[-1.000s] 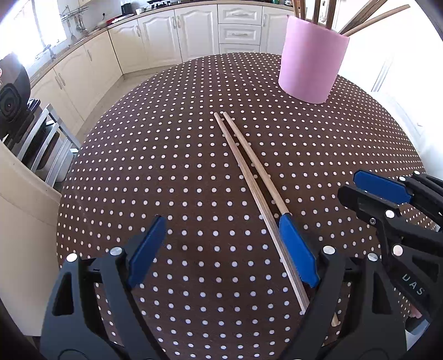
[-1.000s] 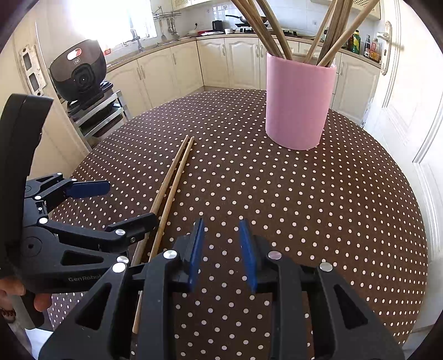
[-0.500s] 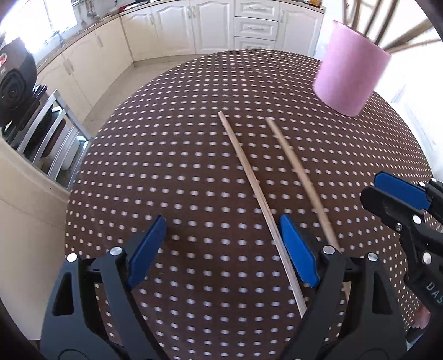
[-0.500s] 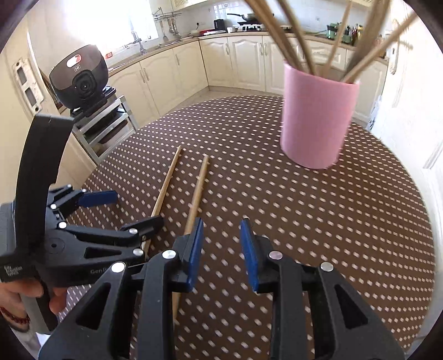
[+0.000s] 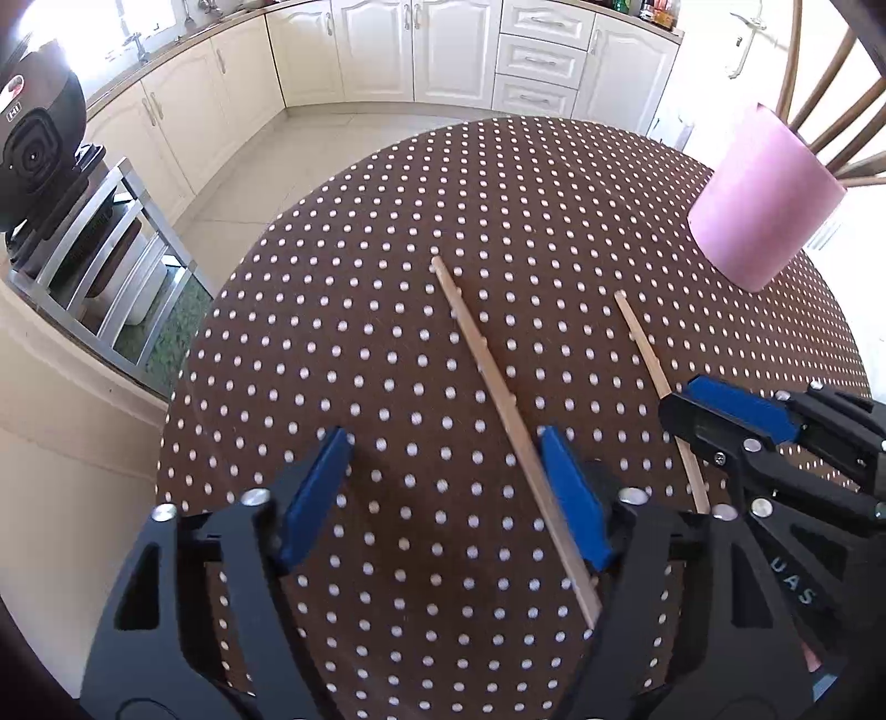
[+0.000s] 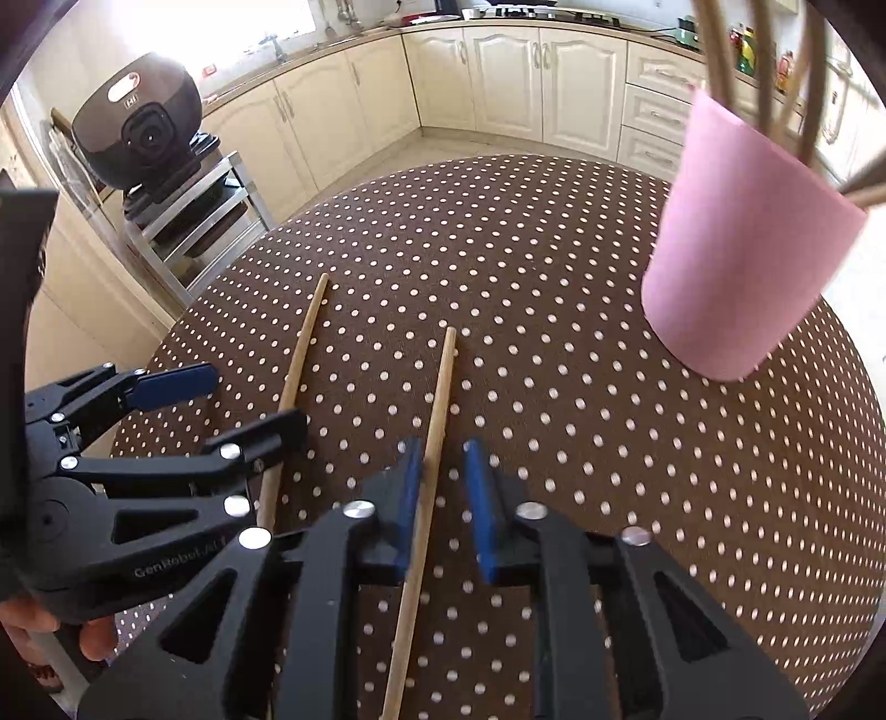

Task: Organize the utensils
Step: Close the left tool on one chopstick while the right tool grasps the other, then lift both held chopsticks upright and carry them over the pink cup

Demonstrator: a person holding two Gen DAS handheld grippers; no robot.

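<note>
The desk (image 5: 387,310) is round, covered with a brown cloth printed with white dots; its curved edge drops to a tiled floor (image 5: 310,144) on the far and left sides.

Two slender wooden chopsticks lie flat on the cloth, apart from each other and roughly parallel.
- Left chopstick (image 5: 498,404): square-section, pale wood. In the left wrist view it runs along the inner face of the right-hand blue pad; contact cannot be confirmed.
- Right chopstick (image 6: 437,421): lies between the pads of the right tongs, close against the left-hand pad.

Left tongs (image 5: 443,487): spread wide, black frame, blue pads, nothing gripped.
Right tongs (image 6: 446,515): parted by a narrow gap, straddling the right chopstick, not clamped on it.

A pink cylindrical holder (image 6: 742,266) stands on the far right of the desk, smooth-walled, with several wooden sticks (image 6: 720,55) leaning out of its top. Open cloth separates it from both chopsticks.

Beyond the desk edge: cream kitchen cabinets (image 5: 432,50) and a dark rounded appliance (image 6: 138,133) on a metal rack (image 6: 205,216) at left.
</note>
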